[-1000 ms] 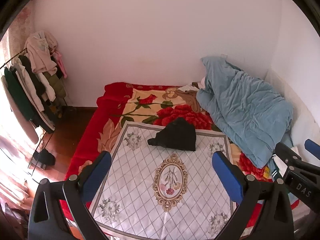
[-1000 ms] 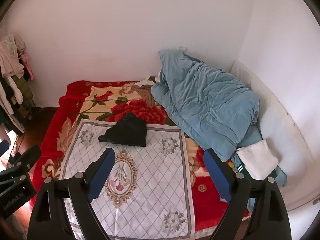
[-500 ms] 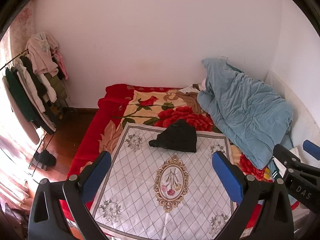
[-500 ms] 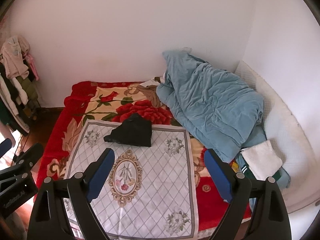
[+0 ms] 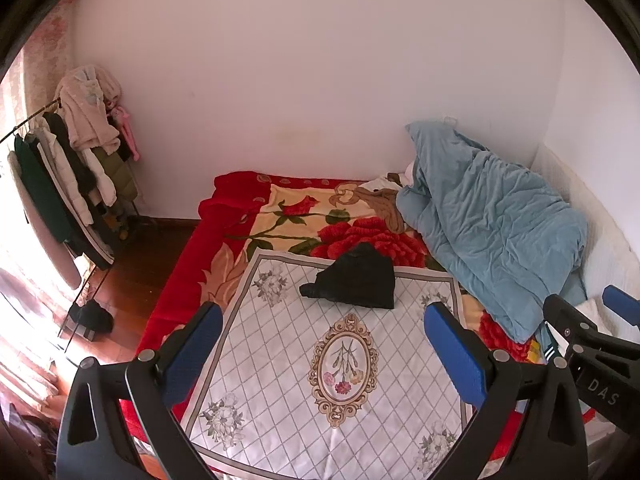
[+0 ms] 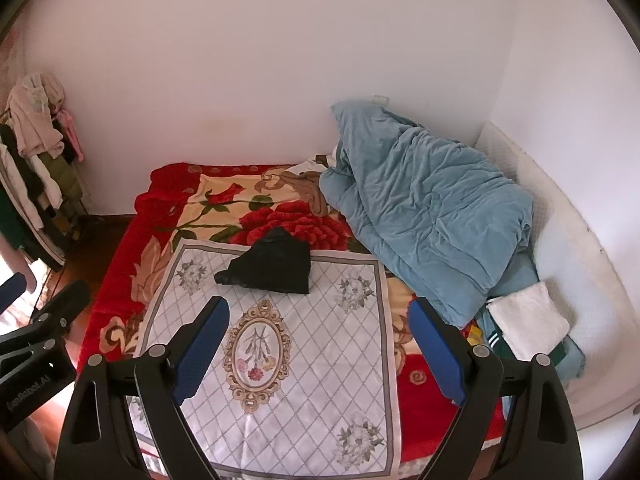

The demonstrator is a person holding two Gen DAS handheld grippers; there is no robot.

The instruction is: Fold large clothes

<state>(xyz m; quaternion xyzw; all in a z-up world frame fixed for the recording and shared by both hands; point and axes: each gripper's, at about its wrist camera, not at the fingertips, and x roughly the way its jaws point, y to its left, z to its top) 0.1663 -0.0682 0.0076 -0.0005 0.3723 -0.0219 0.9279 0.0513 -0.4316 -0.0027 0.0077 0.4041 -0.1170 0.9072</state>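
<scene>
A compact black cloth garment [image 5: 354,280] is lying bundled at frame centre on the white diamond-patterned sheet [image 5: 280,360], seemingly already folded, while both tools [image 5: 324,354] [image 6: 318,348] are hovering spread wide, gripping nothing.

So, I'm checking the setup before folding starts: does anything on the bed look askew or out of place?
Only the dark crumpled garment, bunched unevenly at the far edge of the white diamond-patterned cloth. The light blue duvet is heaped on the right.

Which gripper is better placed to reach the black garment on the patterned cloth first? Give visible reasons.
Neither clearly. Left gripper and right gripper, both open and empty, hang short of the black garment, which lies almost centred ahead of each.
</scene>
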